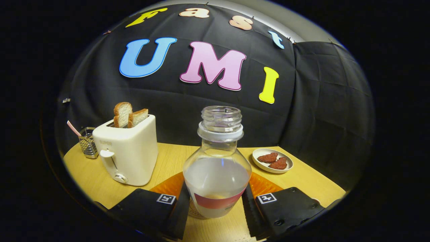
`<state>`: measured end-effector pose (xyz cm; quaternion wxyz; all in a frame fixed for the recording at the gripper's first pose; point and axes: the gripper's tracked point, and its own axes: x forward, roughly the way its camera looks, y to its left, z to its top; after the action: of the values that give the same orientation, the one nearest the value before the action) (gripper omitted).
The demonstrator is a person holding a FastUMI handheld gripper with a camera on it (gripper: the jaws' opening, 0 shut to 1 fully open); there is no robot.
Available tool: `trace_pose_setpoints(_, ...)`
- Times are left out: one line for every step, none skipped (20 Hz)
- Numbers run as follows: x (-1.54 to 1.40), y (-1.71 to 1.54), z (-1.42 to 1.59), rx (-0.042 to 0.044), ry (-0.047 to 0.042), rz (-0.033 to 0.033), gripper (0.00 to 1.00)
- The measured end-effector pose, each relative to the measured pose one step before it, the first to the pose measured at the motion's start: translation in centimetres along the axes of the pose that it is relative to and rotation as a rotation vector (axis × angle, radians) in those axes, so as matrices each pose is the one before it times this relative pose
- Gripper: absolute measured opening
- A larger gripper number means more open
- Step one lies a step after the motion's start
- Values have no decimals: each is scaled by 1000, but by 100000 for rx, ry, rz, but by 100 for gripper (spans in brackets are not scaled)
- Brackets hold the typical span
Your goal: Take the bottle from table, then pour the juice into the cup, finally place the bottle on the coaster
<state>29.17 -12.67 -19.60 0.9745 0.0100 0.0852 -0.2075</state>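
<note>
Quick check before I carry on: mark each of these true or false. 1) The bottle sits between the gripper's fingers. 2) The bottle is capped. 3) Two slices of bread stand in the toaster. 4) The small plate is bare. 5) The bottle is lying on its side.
1) True: the bottle stands between the fingers of the gripper, which flank it closely; whether they press on it cannot be told.
2) False: its neck is open, no cap on it.
3) True: two bread slices stick up from the toaster.
4) False: the plate holds two reddish pieces.
5) False: it stands upright.
</note>
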Motion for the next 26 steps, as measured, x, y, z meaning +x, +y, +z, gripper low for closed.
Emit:
trace_pose_setpoints(740, 271, -582, 1219, 1373, 24, 73)
trace_pose_setpoints(687, 51, -881, 1254, 2070, -278, 73)
trace_pose_setpoints(511, 227, -810, 1598, 2245, 205, 73)
trace_pose_setpoints(410, 223, -525, 1145, 1428, 221, 73)
trace_pose_setpoints(216, 188, -280, 569, 611, 281, 73)
trace_pose_setpoints(424, 142, 248, 185, -1143, 571, 73)
trace_pose_setpoints(31, 39, 144, 586, -196, 85, 73)
trace_pose_setpoints(118, -8, -226, 2025, 1358, 295, 73)
trace_pose_setpoints(-67, -188, -134, 1869, 1000, -449, 73)
trace_pose_setpoints(0, -209, -75, 1822, 870, -299, 74)
trace_pose_setpoints(-36, -79, 95, 1296, 337, 55, 75)
trace_pose_setpoints(10, -2, -45, 298, 327, 54, 76)
trace_pose_setpoints(59, 43, -22, -269, -50, 5, 77)
trace_pose_setpoints(-57, 0, -53, -856, -65, -432, 77)
trace_pose_setpoints(-245, 104, -68, -373, 773, 495, 79)
trace_pose_setpoints(-221, 190, -60, 401, 943, 662, 79)
trace_pose_setpoints(-461, 76, -15, 874, 1014, 408, 84)
trace_pose_setpoints(-340, -20, 26, 276, 874, -54, 91)
trace_pose_setpoints(-772, 35, -17, 550, 1341, 506, 100)
trace_pose_setpoints(-721, 259, 6, 545, 837, 1467, 100)
trace_pose_setpoints(-690, 141, 92, -372, 303, 668, 99)
trace_pose_setpoints(-1051, -86, 119, -824, -17, 43, 99)
trace_pose_setpoints(-1138, -240, -14, -790, 449, -721, 99)
trace_pose_setpoints(-1020, -260, -153, -135, 832, -936, 99)
trace_pose_setpoints(-1143, -299, -84, 568, 998, -988, 99)
trace_pose_setpoints(-1321, -255, 131, 947, 247, -530, 99)
